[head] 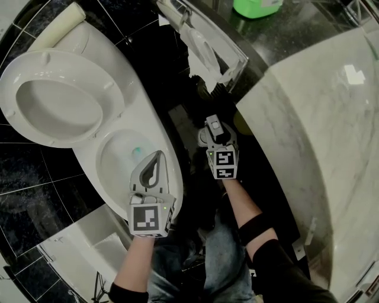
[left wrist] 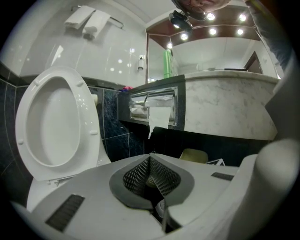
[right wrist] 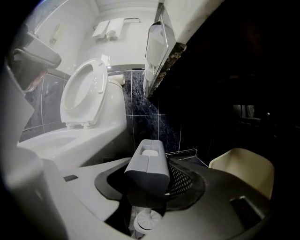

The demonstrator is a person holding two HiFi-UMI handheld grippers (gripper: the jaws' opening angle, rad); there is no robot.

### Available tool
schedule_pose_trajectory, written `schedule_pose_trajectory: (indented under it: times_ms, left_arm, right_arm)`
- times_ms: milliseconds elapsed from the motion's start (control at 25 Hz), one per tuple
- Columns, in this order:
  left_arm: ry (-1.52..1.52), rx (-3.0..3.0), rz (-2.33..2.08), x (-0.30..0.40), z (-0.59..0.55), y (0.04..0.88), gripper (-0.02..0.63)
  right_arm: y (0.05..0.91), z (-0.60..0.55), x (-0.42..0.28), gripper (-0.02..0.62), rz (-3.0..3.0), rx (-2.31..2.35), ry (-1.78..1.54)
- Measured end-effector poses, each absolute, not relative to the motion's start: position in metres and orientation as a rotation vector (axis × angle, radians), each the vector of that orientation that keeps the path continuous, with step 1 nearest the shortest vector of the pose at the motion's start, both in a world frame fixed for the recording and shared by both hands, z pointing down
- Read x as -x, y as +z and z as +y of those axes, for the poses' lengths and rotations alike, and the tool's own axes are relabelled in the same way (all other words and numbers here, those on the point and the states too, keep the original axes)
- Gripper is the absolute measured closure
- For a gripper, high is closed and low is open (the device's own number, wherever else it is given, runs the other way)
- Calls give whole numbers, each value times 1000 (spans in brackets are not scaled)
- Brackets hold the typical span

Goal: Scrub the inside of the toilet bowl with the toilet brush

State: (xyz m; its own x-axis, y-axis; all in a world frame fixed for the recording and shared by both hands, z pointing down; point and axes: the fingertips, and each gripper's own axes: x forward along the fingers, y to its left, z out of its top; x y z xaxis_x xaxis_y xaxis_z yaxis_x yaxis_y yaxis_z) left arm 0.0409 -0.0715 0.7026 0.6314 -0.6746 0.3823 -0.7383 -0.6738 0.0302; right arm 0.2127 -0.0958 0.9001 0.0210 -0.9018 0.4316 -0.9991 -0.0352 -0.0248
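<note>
The white toilet has its seat and lid (head: 53, 103) raised, and the bowl (head: 121, 157) lies uncovered with water at the bottom. My left gripper (head: 157, 154) hovers over the bowl's near rim, its jaws shut together on nothing (left wrist: 150, 158). In the dark gap right of the toilet, my right gripper (head: 214, 125) is shut on the grey block handle of the toilet brush (right wrist: 147, 168). The brush's white stem and collar (right wrist: 149, 219) hang below the jaws. The brush head is hidden in the dark.
A marble vanity (head: 314, 136) bounds the right side, with a green bottle (head: 256, 7) on its counter. A toilet paper holder (head: 204, 50) with hanging paper is set in the wall ahead. A cream-coloured container (right wrist: 243, 168) stands on the dark floor beside the brush.
</note>
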Motion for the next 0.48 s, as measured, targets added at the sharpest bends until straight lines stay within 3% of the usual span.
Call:
schedule_pose_trajectory:
  times_ms: [480]
  left_arm:
    - [545,-2634,-1200,-9,-49,599,603]
  right_arm:
    - [756,-87,-184,388,-2009,-1944,444]
